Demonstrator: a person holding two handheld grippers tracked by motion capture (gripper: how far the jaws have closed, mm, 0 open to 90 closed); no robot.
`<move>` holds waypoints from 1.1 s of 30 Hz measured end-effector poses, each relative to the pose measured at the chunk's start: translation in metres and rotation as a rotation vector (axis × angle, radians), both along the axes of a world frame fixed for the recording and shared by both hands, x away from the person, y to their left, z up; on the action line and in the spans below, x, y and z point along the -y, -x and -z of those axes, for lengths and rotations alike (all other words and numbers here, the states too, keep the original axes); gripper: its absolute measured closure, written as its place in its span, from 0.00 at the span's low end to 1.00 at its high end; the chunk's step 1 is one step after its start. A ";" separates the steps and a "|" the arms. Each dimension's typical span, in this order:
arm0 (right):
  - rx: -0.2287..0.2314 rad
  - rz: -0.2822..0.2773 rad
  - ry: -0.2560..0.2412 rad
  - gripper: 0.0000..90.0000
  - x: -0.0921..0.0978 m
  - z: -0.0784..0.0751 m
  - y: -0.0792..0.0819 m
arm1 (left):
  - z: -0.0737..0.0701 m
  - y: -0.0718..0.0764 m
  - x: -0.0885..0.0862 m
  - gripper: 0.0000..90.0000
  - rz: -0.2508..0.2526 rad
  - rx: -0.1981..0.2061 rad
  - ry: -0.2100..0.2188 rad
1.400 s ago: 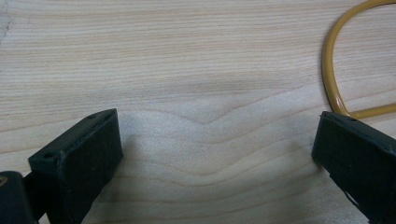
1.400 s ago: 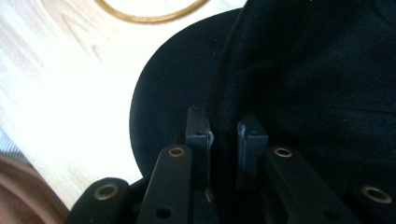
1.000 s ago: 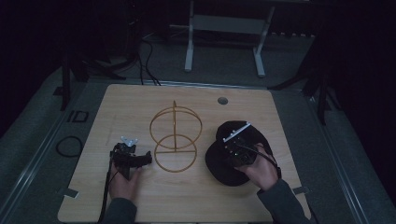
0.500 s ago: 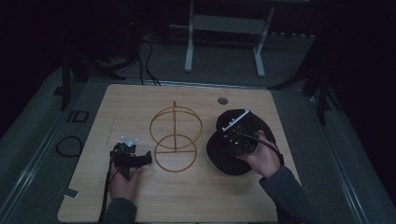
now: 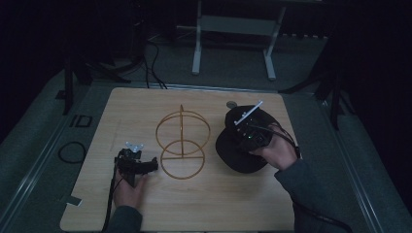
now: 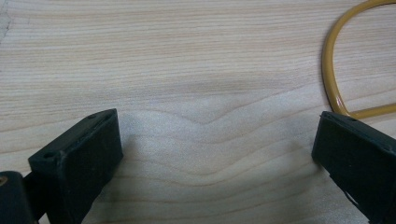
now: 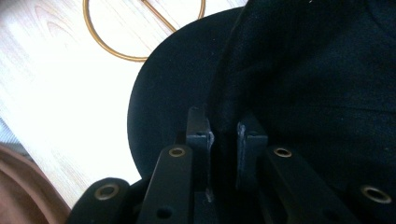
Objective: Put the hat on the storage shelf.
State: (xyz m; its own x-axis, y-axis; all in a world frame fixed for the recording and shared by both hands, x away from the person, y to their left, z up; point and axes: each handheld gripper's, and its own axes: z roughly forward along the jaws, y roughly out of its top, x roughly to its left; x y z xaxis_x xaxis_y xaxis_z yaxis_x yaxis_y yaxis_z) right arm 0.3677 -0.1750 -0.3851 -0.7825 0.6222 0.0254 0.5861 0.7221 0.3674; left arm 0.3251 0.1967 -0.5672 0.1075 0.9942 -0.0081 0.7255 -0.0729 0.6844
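A wooden table is seen from above, with a black cap lying at its right side and a gold wire stand standing at the centre, just left of the cap. The right gripper is clamped on the cap where crown meets brim, its jaws nearly together with a fold of black fabric pinched between them. The left gripper is rested on the near left of the table, jaws spread wide and empty, the stand's base ring just beside one jaw. The hold is judged shallow: if the cap is lifted quickly, the thin fabric could slip free, or the brim could be swung against the stand and tip it.
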 end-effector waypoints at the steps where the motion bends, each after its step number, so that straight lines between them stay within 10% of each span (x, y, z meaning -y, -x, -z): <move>1: 0.000 -0.003 -0.003 0.89 0.001 -0.002 -0.001 | 0.000 0.000 0.000 0.01 -0.002 0.002 0.002; 33: 0.099 -0.025 -0.022 0.88 -0.019 -0.092 -0.016 | 0.000 0.000 0.000 0.01 -0.001 0.003 0.000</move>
